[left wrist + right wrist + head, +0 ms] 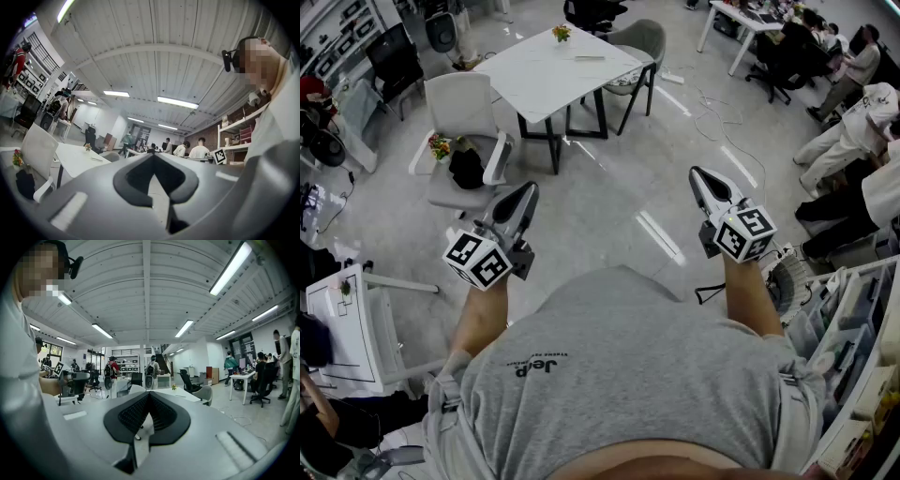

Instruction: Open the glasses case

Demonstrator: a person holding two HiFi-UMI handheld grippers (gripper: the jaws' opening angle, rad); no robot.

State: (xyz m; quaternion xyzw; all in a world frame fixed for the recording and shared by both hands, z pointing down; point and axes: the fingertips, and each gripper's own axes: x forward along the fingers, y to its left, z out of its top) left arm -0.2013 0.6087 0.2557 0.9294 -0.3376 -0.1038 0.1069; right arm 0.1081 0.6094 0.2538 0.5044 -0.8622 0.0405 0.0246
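No glasses case shows in any view. I hold both grippers out level in front of my chest, over bare floor. In the head view my left gripper is shut, its jaws meeting at the tips with nothing between them. My right gripper is shut and empty too. In the left gripper view the left gripper points across the room towards a white table. The right gripper, in its own view, has its ribbed pads pressed together at the tip.
A white table with a small flower pot stands ahead. A white chair holding a black bag is to its left. People sit at the far right. Shelves stand close on my right.
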